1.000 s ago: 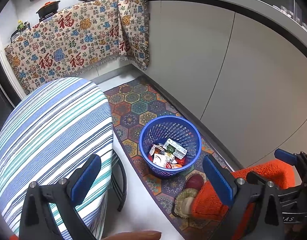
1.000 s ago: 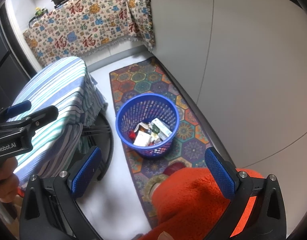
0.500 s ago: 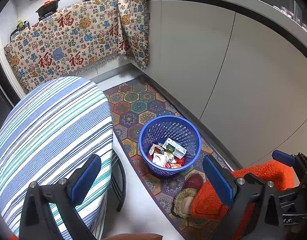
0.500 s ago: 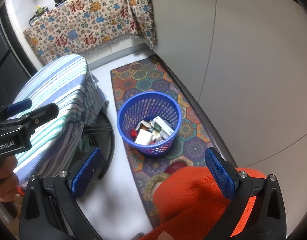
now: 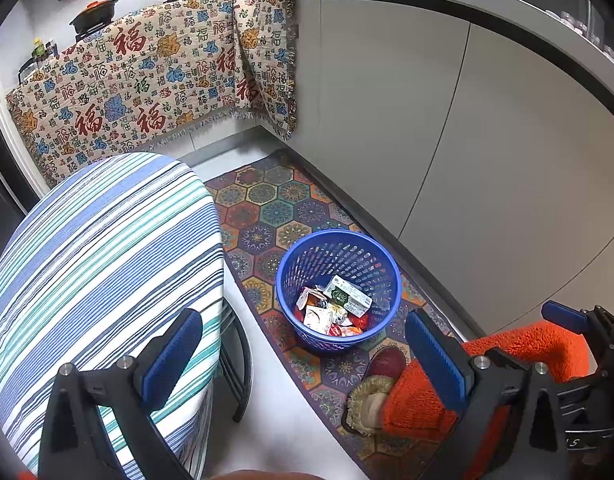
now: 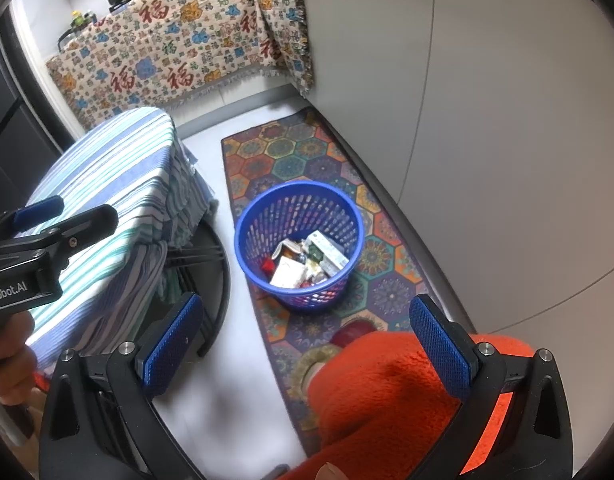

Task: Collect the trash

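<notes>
You stood in a narrow kitchen with plain grey cabinet fronts (image 5: 487,152) and a patterned cloth (image 5: 147,84) draped over the far counter, pans sitting above it. In the left wrist view, your left gripper (image 5: 303,356) hung with its blue-padded jaws spread wide and nothing between them; below and ahead of it, slightly toward its right finger, a blue basket (image 5: 339,240) stood on a hexagon-patterned rug (image 5: 267,208), and the trash (image 5: 335,308), cartons and wrappers, lay inside the basket. A striped cloth-covered table (image 5: 99,256) filled the space under and beyond the left finger, and an orange fleece garment (image 5: 523,344) lay behind the right finger, with part of your other gripper at the far right edge. In the right wrist view, your right gripper (image 6: 307,344) was likewise wide apart and empty, held above the floor with the basket (image 6: 299,200) ahead between its fingers and the trash (image 6: 307,260) piled at the bottom. The striped table (image 6: 107,184) lay off to the left, your left gripper (image 6: 47,220) reaching over its near edge, and the orange fleece (image 6: 387,400) bulked directly under the right finger, over the near end of the rug (image 6: 291,152).
</notes>
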The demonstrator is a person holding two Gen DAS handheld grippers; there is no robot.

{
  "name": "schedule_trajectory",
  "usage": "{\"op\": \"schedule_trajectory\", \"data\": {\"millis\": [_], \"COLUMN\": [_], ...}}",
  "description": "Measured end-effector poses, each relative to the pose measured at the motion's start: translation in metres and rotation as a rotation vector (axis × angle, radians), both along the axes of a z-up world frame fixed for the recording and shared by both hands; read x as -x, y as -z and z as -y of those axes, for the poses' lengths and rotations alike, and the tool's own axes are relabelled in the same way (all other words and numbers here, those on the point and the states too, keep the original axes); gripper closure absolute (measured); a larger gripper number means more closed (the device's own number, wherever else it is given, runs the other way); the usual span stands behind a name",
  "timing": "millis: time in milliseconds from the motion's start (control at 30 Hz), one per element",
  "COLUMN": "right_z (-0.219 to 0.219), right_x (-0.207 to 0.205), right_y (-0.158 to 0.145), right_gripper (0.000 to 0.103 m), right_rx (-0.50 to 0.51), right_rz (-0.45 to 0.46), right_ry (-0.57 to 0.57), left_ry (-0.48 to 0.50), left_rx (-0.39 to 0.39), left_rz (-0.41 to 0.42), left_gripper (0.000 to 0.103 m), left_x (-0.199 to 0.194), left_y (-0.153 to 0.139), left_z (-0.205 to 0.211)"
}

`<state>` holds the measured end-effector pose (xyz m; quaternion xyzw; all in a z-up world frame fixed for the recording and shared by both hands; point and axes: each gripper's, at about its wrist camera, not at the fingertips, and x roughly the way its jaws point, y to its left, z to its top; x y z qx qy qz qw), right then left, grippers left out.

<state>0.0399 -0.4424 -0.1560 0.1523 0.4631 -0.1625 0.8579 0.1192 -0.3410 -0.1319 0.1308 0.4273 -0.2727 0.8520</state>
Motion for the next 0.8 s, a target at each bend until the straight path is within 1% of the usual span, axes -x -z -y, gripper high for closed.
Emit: {"op": "schedule_trajectory", "data": {"millis": [667,800], "right_z": [0.0037,0.0040], "right_x": [-0.0002,-0.0005], "right_y": [0.0056,0.0060], "right_gripper": [0.000,0.000], "right_rx": [-0.008,-0.007], "right_rz": [-0.015,-0.016], "right_ry": [0.008,0.011], "left_ry": [0.002,0.021], "left_rx": [0.003,0.005], "left_rz": [0.001,0.011], "left_gripper": [0.000,0.000], "left_x": [0.0014,0.0023], "left_y": [0.0027,0.0009], "left_z": [-0.0003,-0.0026]}}
